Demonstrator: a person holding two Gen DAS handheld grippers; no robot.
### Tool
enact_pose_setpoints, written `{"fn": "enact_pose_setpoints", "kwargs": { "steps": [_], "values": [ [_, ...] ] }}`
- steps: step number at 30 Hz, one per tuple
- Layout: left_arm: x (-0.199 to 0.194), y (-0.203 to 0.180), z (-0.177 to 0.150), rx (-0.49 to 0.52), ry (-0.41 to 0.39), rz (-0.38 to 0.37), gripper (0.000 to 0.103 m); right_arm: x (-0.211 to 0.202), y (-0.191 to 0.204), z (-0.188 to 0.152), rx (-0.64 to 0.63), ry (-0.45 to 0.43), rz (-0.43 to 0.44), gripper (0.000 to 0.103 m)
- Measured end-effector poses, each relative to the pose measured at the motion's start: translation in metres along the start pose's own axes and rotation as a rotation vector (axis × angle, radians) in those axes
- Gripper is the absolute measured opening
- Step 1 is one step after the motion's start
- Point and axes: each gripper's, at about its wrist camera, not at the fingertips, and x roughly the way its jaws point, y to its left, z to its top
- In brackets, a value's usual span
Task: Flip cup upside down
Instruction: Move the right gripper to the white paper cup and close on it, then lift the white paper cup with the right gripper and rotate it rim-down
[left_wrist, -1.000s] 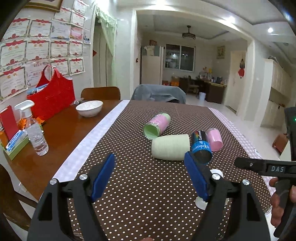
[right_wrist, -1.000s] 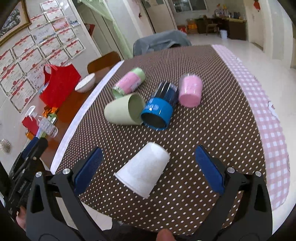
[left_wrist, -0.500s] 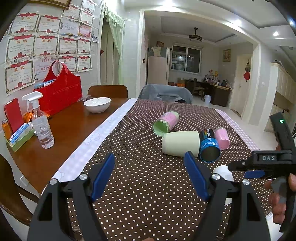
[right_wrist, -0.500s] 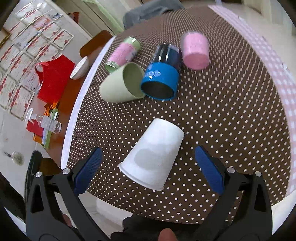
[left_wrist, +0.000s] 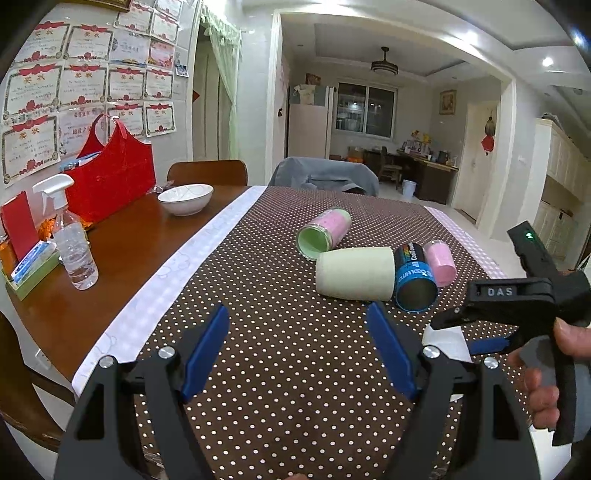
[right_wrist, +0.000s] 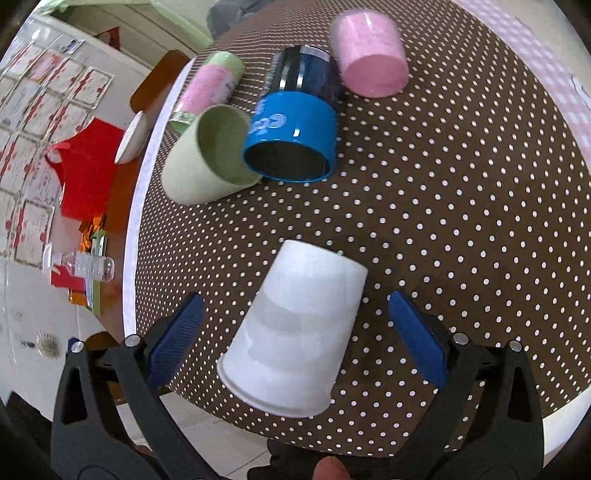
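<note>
Item, left side: red felt tote bag (left_wrist: 110, 173) against the wall, clear plastic spray bottle (left_wrist: 70, 236) and white ceramic bowl (left_wrist: 185, 198) on the bare wood of the table (left_wrist: 122, 254), none of them displaced over the last second. Item: left gripper (left_wrist: 297, 350), blue-padded fingers spread wide with nothing between them, hanging over the brown white-dotted tablecloth (left_wrist: 280, 354) short of the cluster; its view has lifted and levelled a little since a second ago, otherwise idle. Item, centre: pink-and-green tumbler (right_wrist: 214, 88), pale green plastic cup (right_wrist: 210, 155), blue-and-black can-shaped cup (right_wrist: 291, 136) and pink cup (right_wrist: 369, 62), all on their sides, the green and blue ones touching, unmoved. Item, the task's thing: white paper cup (right_wrist: 295, 332), lying on its side near the table's front edge, rim toward the holder, base toward the cluster. Item: right gripper (right_wrist: 295, 336), which has come down and forward over the past second, so the cup that sat ahead of the pads now lies between them; fingers remain released, a gap showing on both sides, no contact. Assessment: approach is finished, the grasp not yet made; closing on the cup's mid-wall looks the next requirement, gently, as thin paper would likely crush.
</note>
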Motion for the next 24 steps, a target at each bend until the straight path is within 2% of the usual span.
{"fn": "enact_pose_setpoints", "kwargs": {
  "steps": [2, 4, 7, 10, 13, 24],
  "values": [
    [0.002, 0.0, -0.001, -0.001, 0.006, -0.005, 0.076, 0.005, 0.002, 0.003, -0.005, 0.016, -0.013, 0.092],
    [0.004, -0.001, -0.002, -0.002, 0.011, -0.009, 0.076, 0.01, 0.005, 0.005, -0.008, 0.032, -0.026, 0.086],
    [0.007, 0.0, -0.003, -0.005, 0.018, -0.008, 0.076, 0.018, 0.013, 0.01, -0.037, 0.039, -0.065, 0.061],
    [0.009, 0.002, -0.003, -0.01, 0.024, -0.005, 0.076, 0.02, 0.02, 0.012, -0.07, 0.046, -0.052, 0.061],
    [0.009, 0.002, -0.002, -0.014, 0.026, -0.002, 0.076, 0.02, 0.02, 0.007, -0.085, 0.048, -0.003, 0.061],
    [0.009, -0.016, -0.004, 0.018, 0.044, -0.015, 0.076, -0.015, 0.002, -0.004, -0.129, -0.058, 0.171, 0.059]
  ]
}}
